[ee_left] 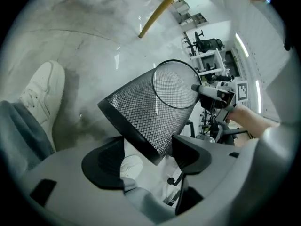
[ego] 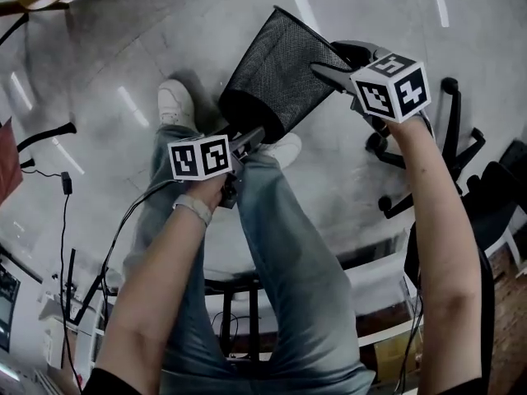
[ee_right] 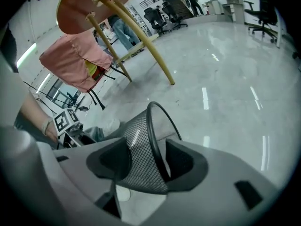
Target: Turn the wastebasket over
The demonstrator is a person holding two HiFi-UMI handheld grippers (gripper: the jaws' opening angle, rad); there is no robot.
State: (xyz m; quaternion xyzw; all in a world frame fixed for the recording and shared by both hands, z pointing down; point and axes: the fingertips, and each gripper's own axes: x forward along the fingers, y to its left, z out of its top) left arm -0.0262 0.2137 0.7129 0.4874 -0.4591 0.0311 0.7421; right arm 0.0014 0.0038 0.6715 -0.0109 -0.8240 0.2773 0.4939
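The wastebasket [ego: 276,72] is black wire mesh with a solid dark base band, and it leans with its open mouth up and away from me. My left gripper [ego: 247,138] is at its lower base edge. In the left gripper view the base corner [ee_left: 150,149] sits between the wide jaws of the left gripper [ee_left: 148,159], with a gap to the left pad. My right gripper [ego: 333,62] straddles the upper rim. In the right gripper view the mesh wall and rim [ee_right: 153,126] pass between the spread jaws of the right gripper [ee_right: 146,161].
My jeans-clad legs [ego: 280,262] and white shoes [ego: 175,101] are right under the basket on a glossy grey floor. A black office chair base [ego: 449,138] stands at the right. Cables [ego: 66,188] lie at the left. A yellow-legged chair [ee_right: 127,22] with pink cloth [ee_right: 77,62] stands beyond.
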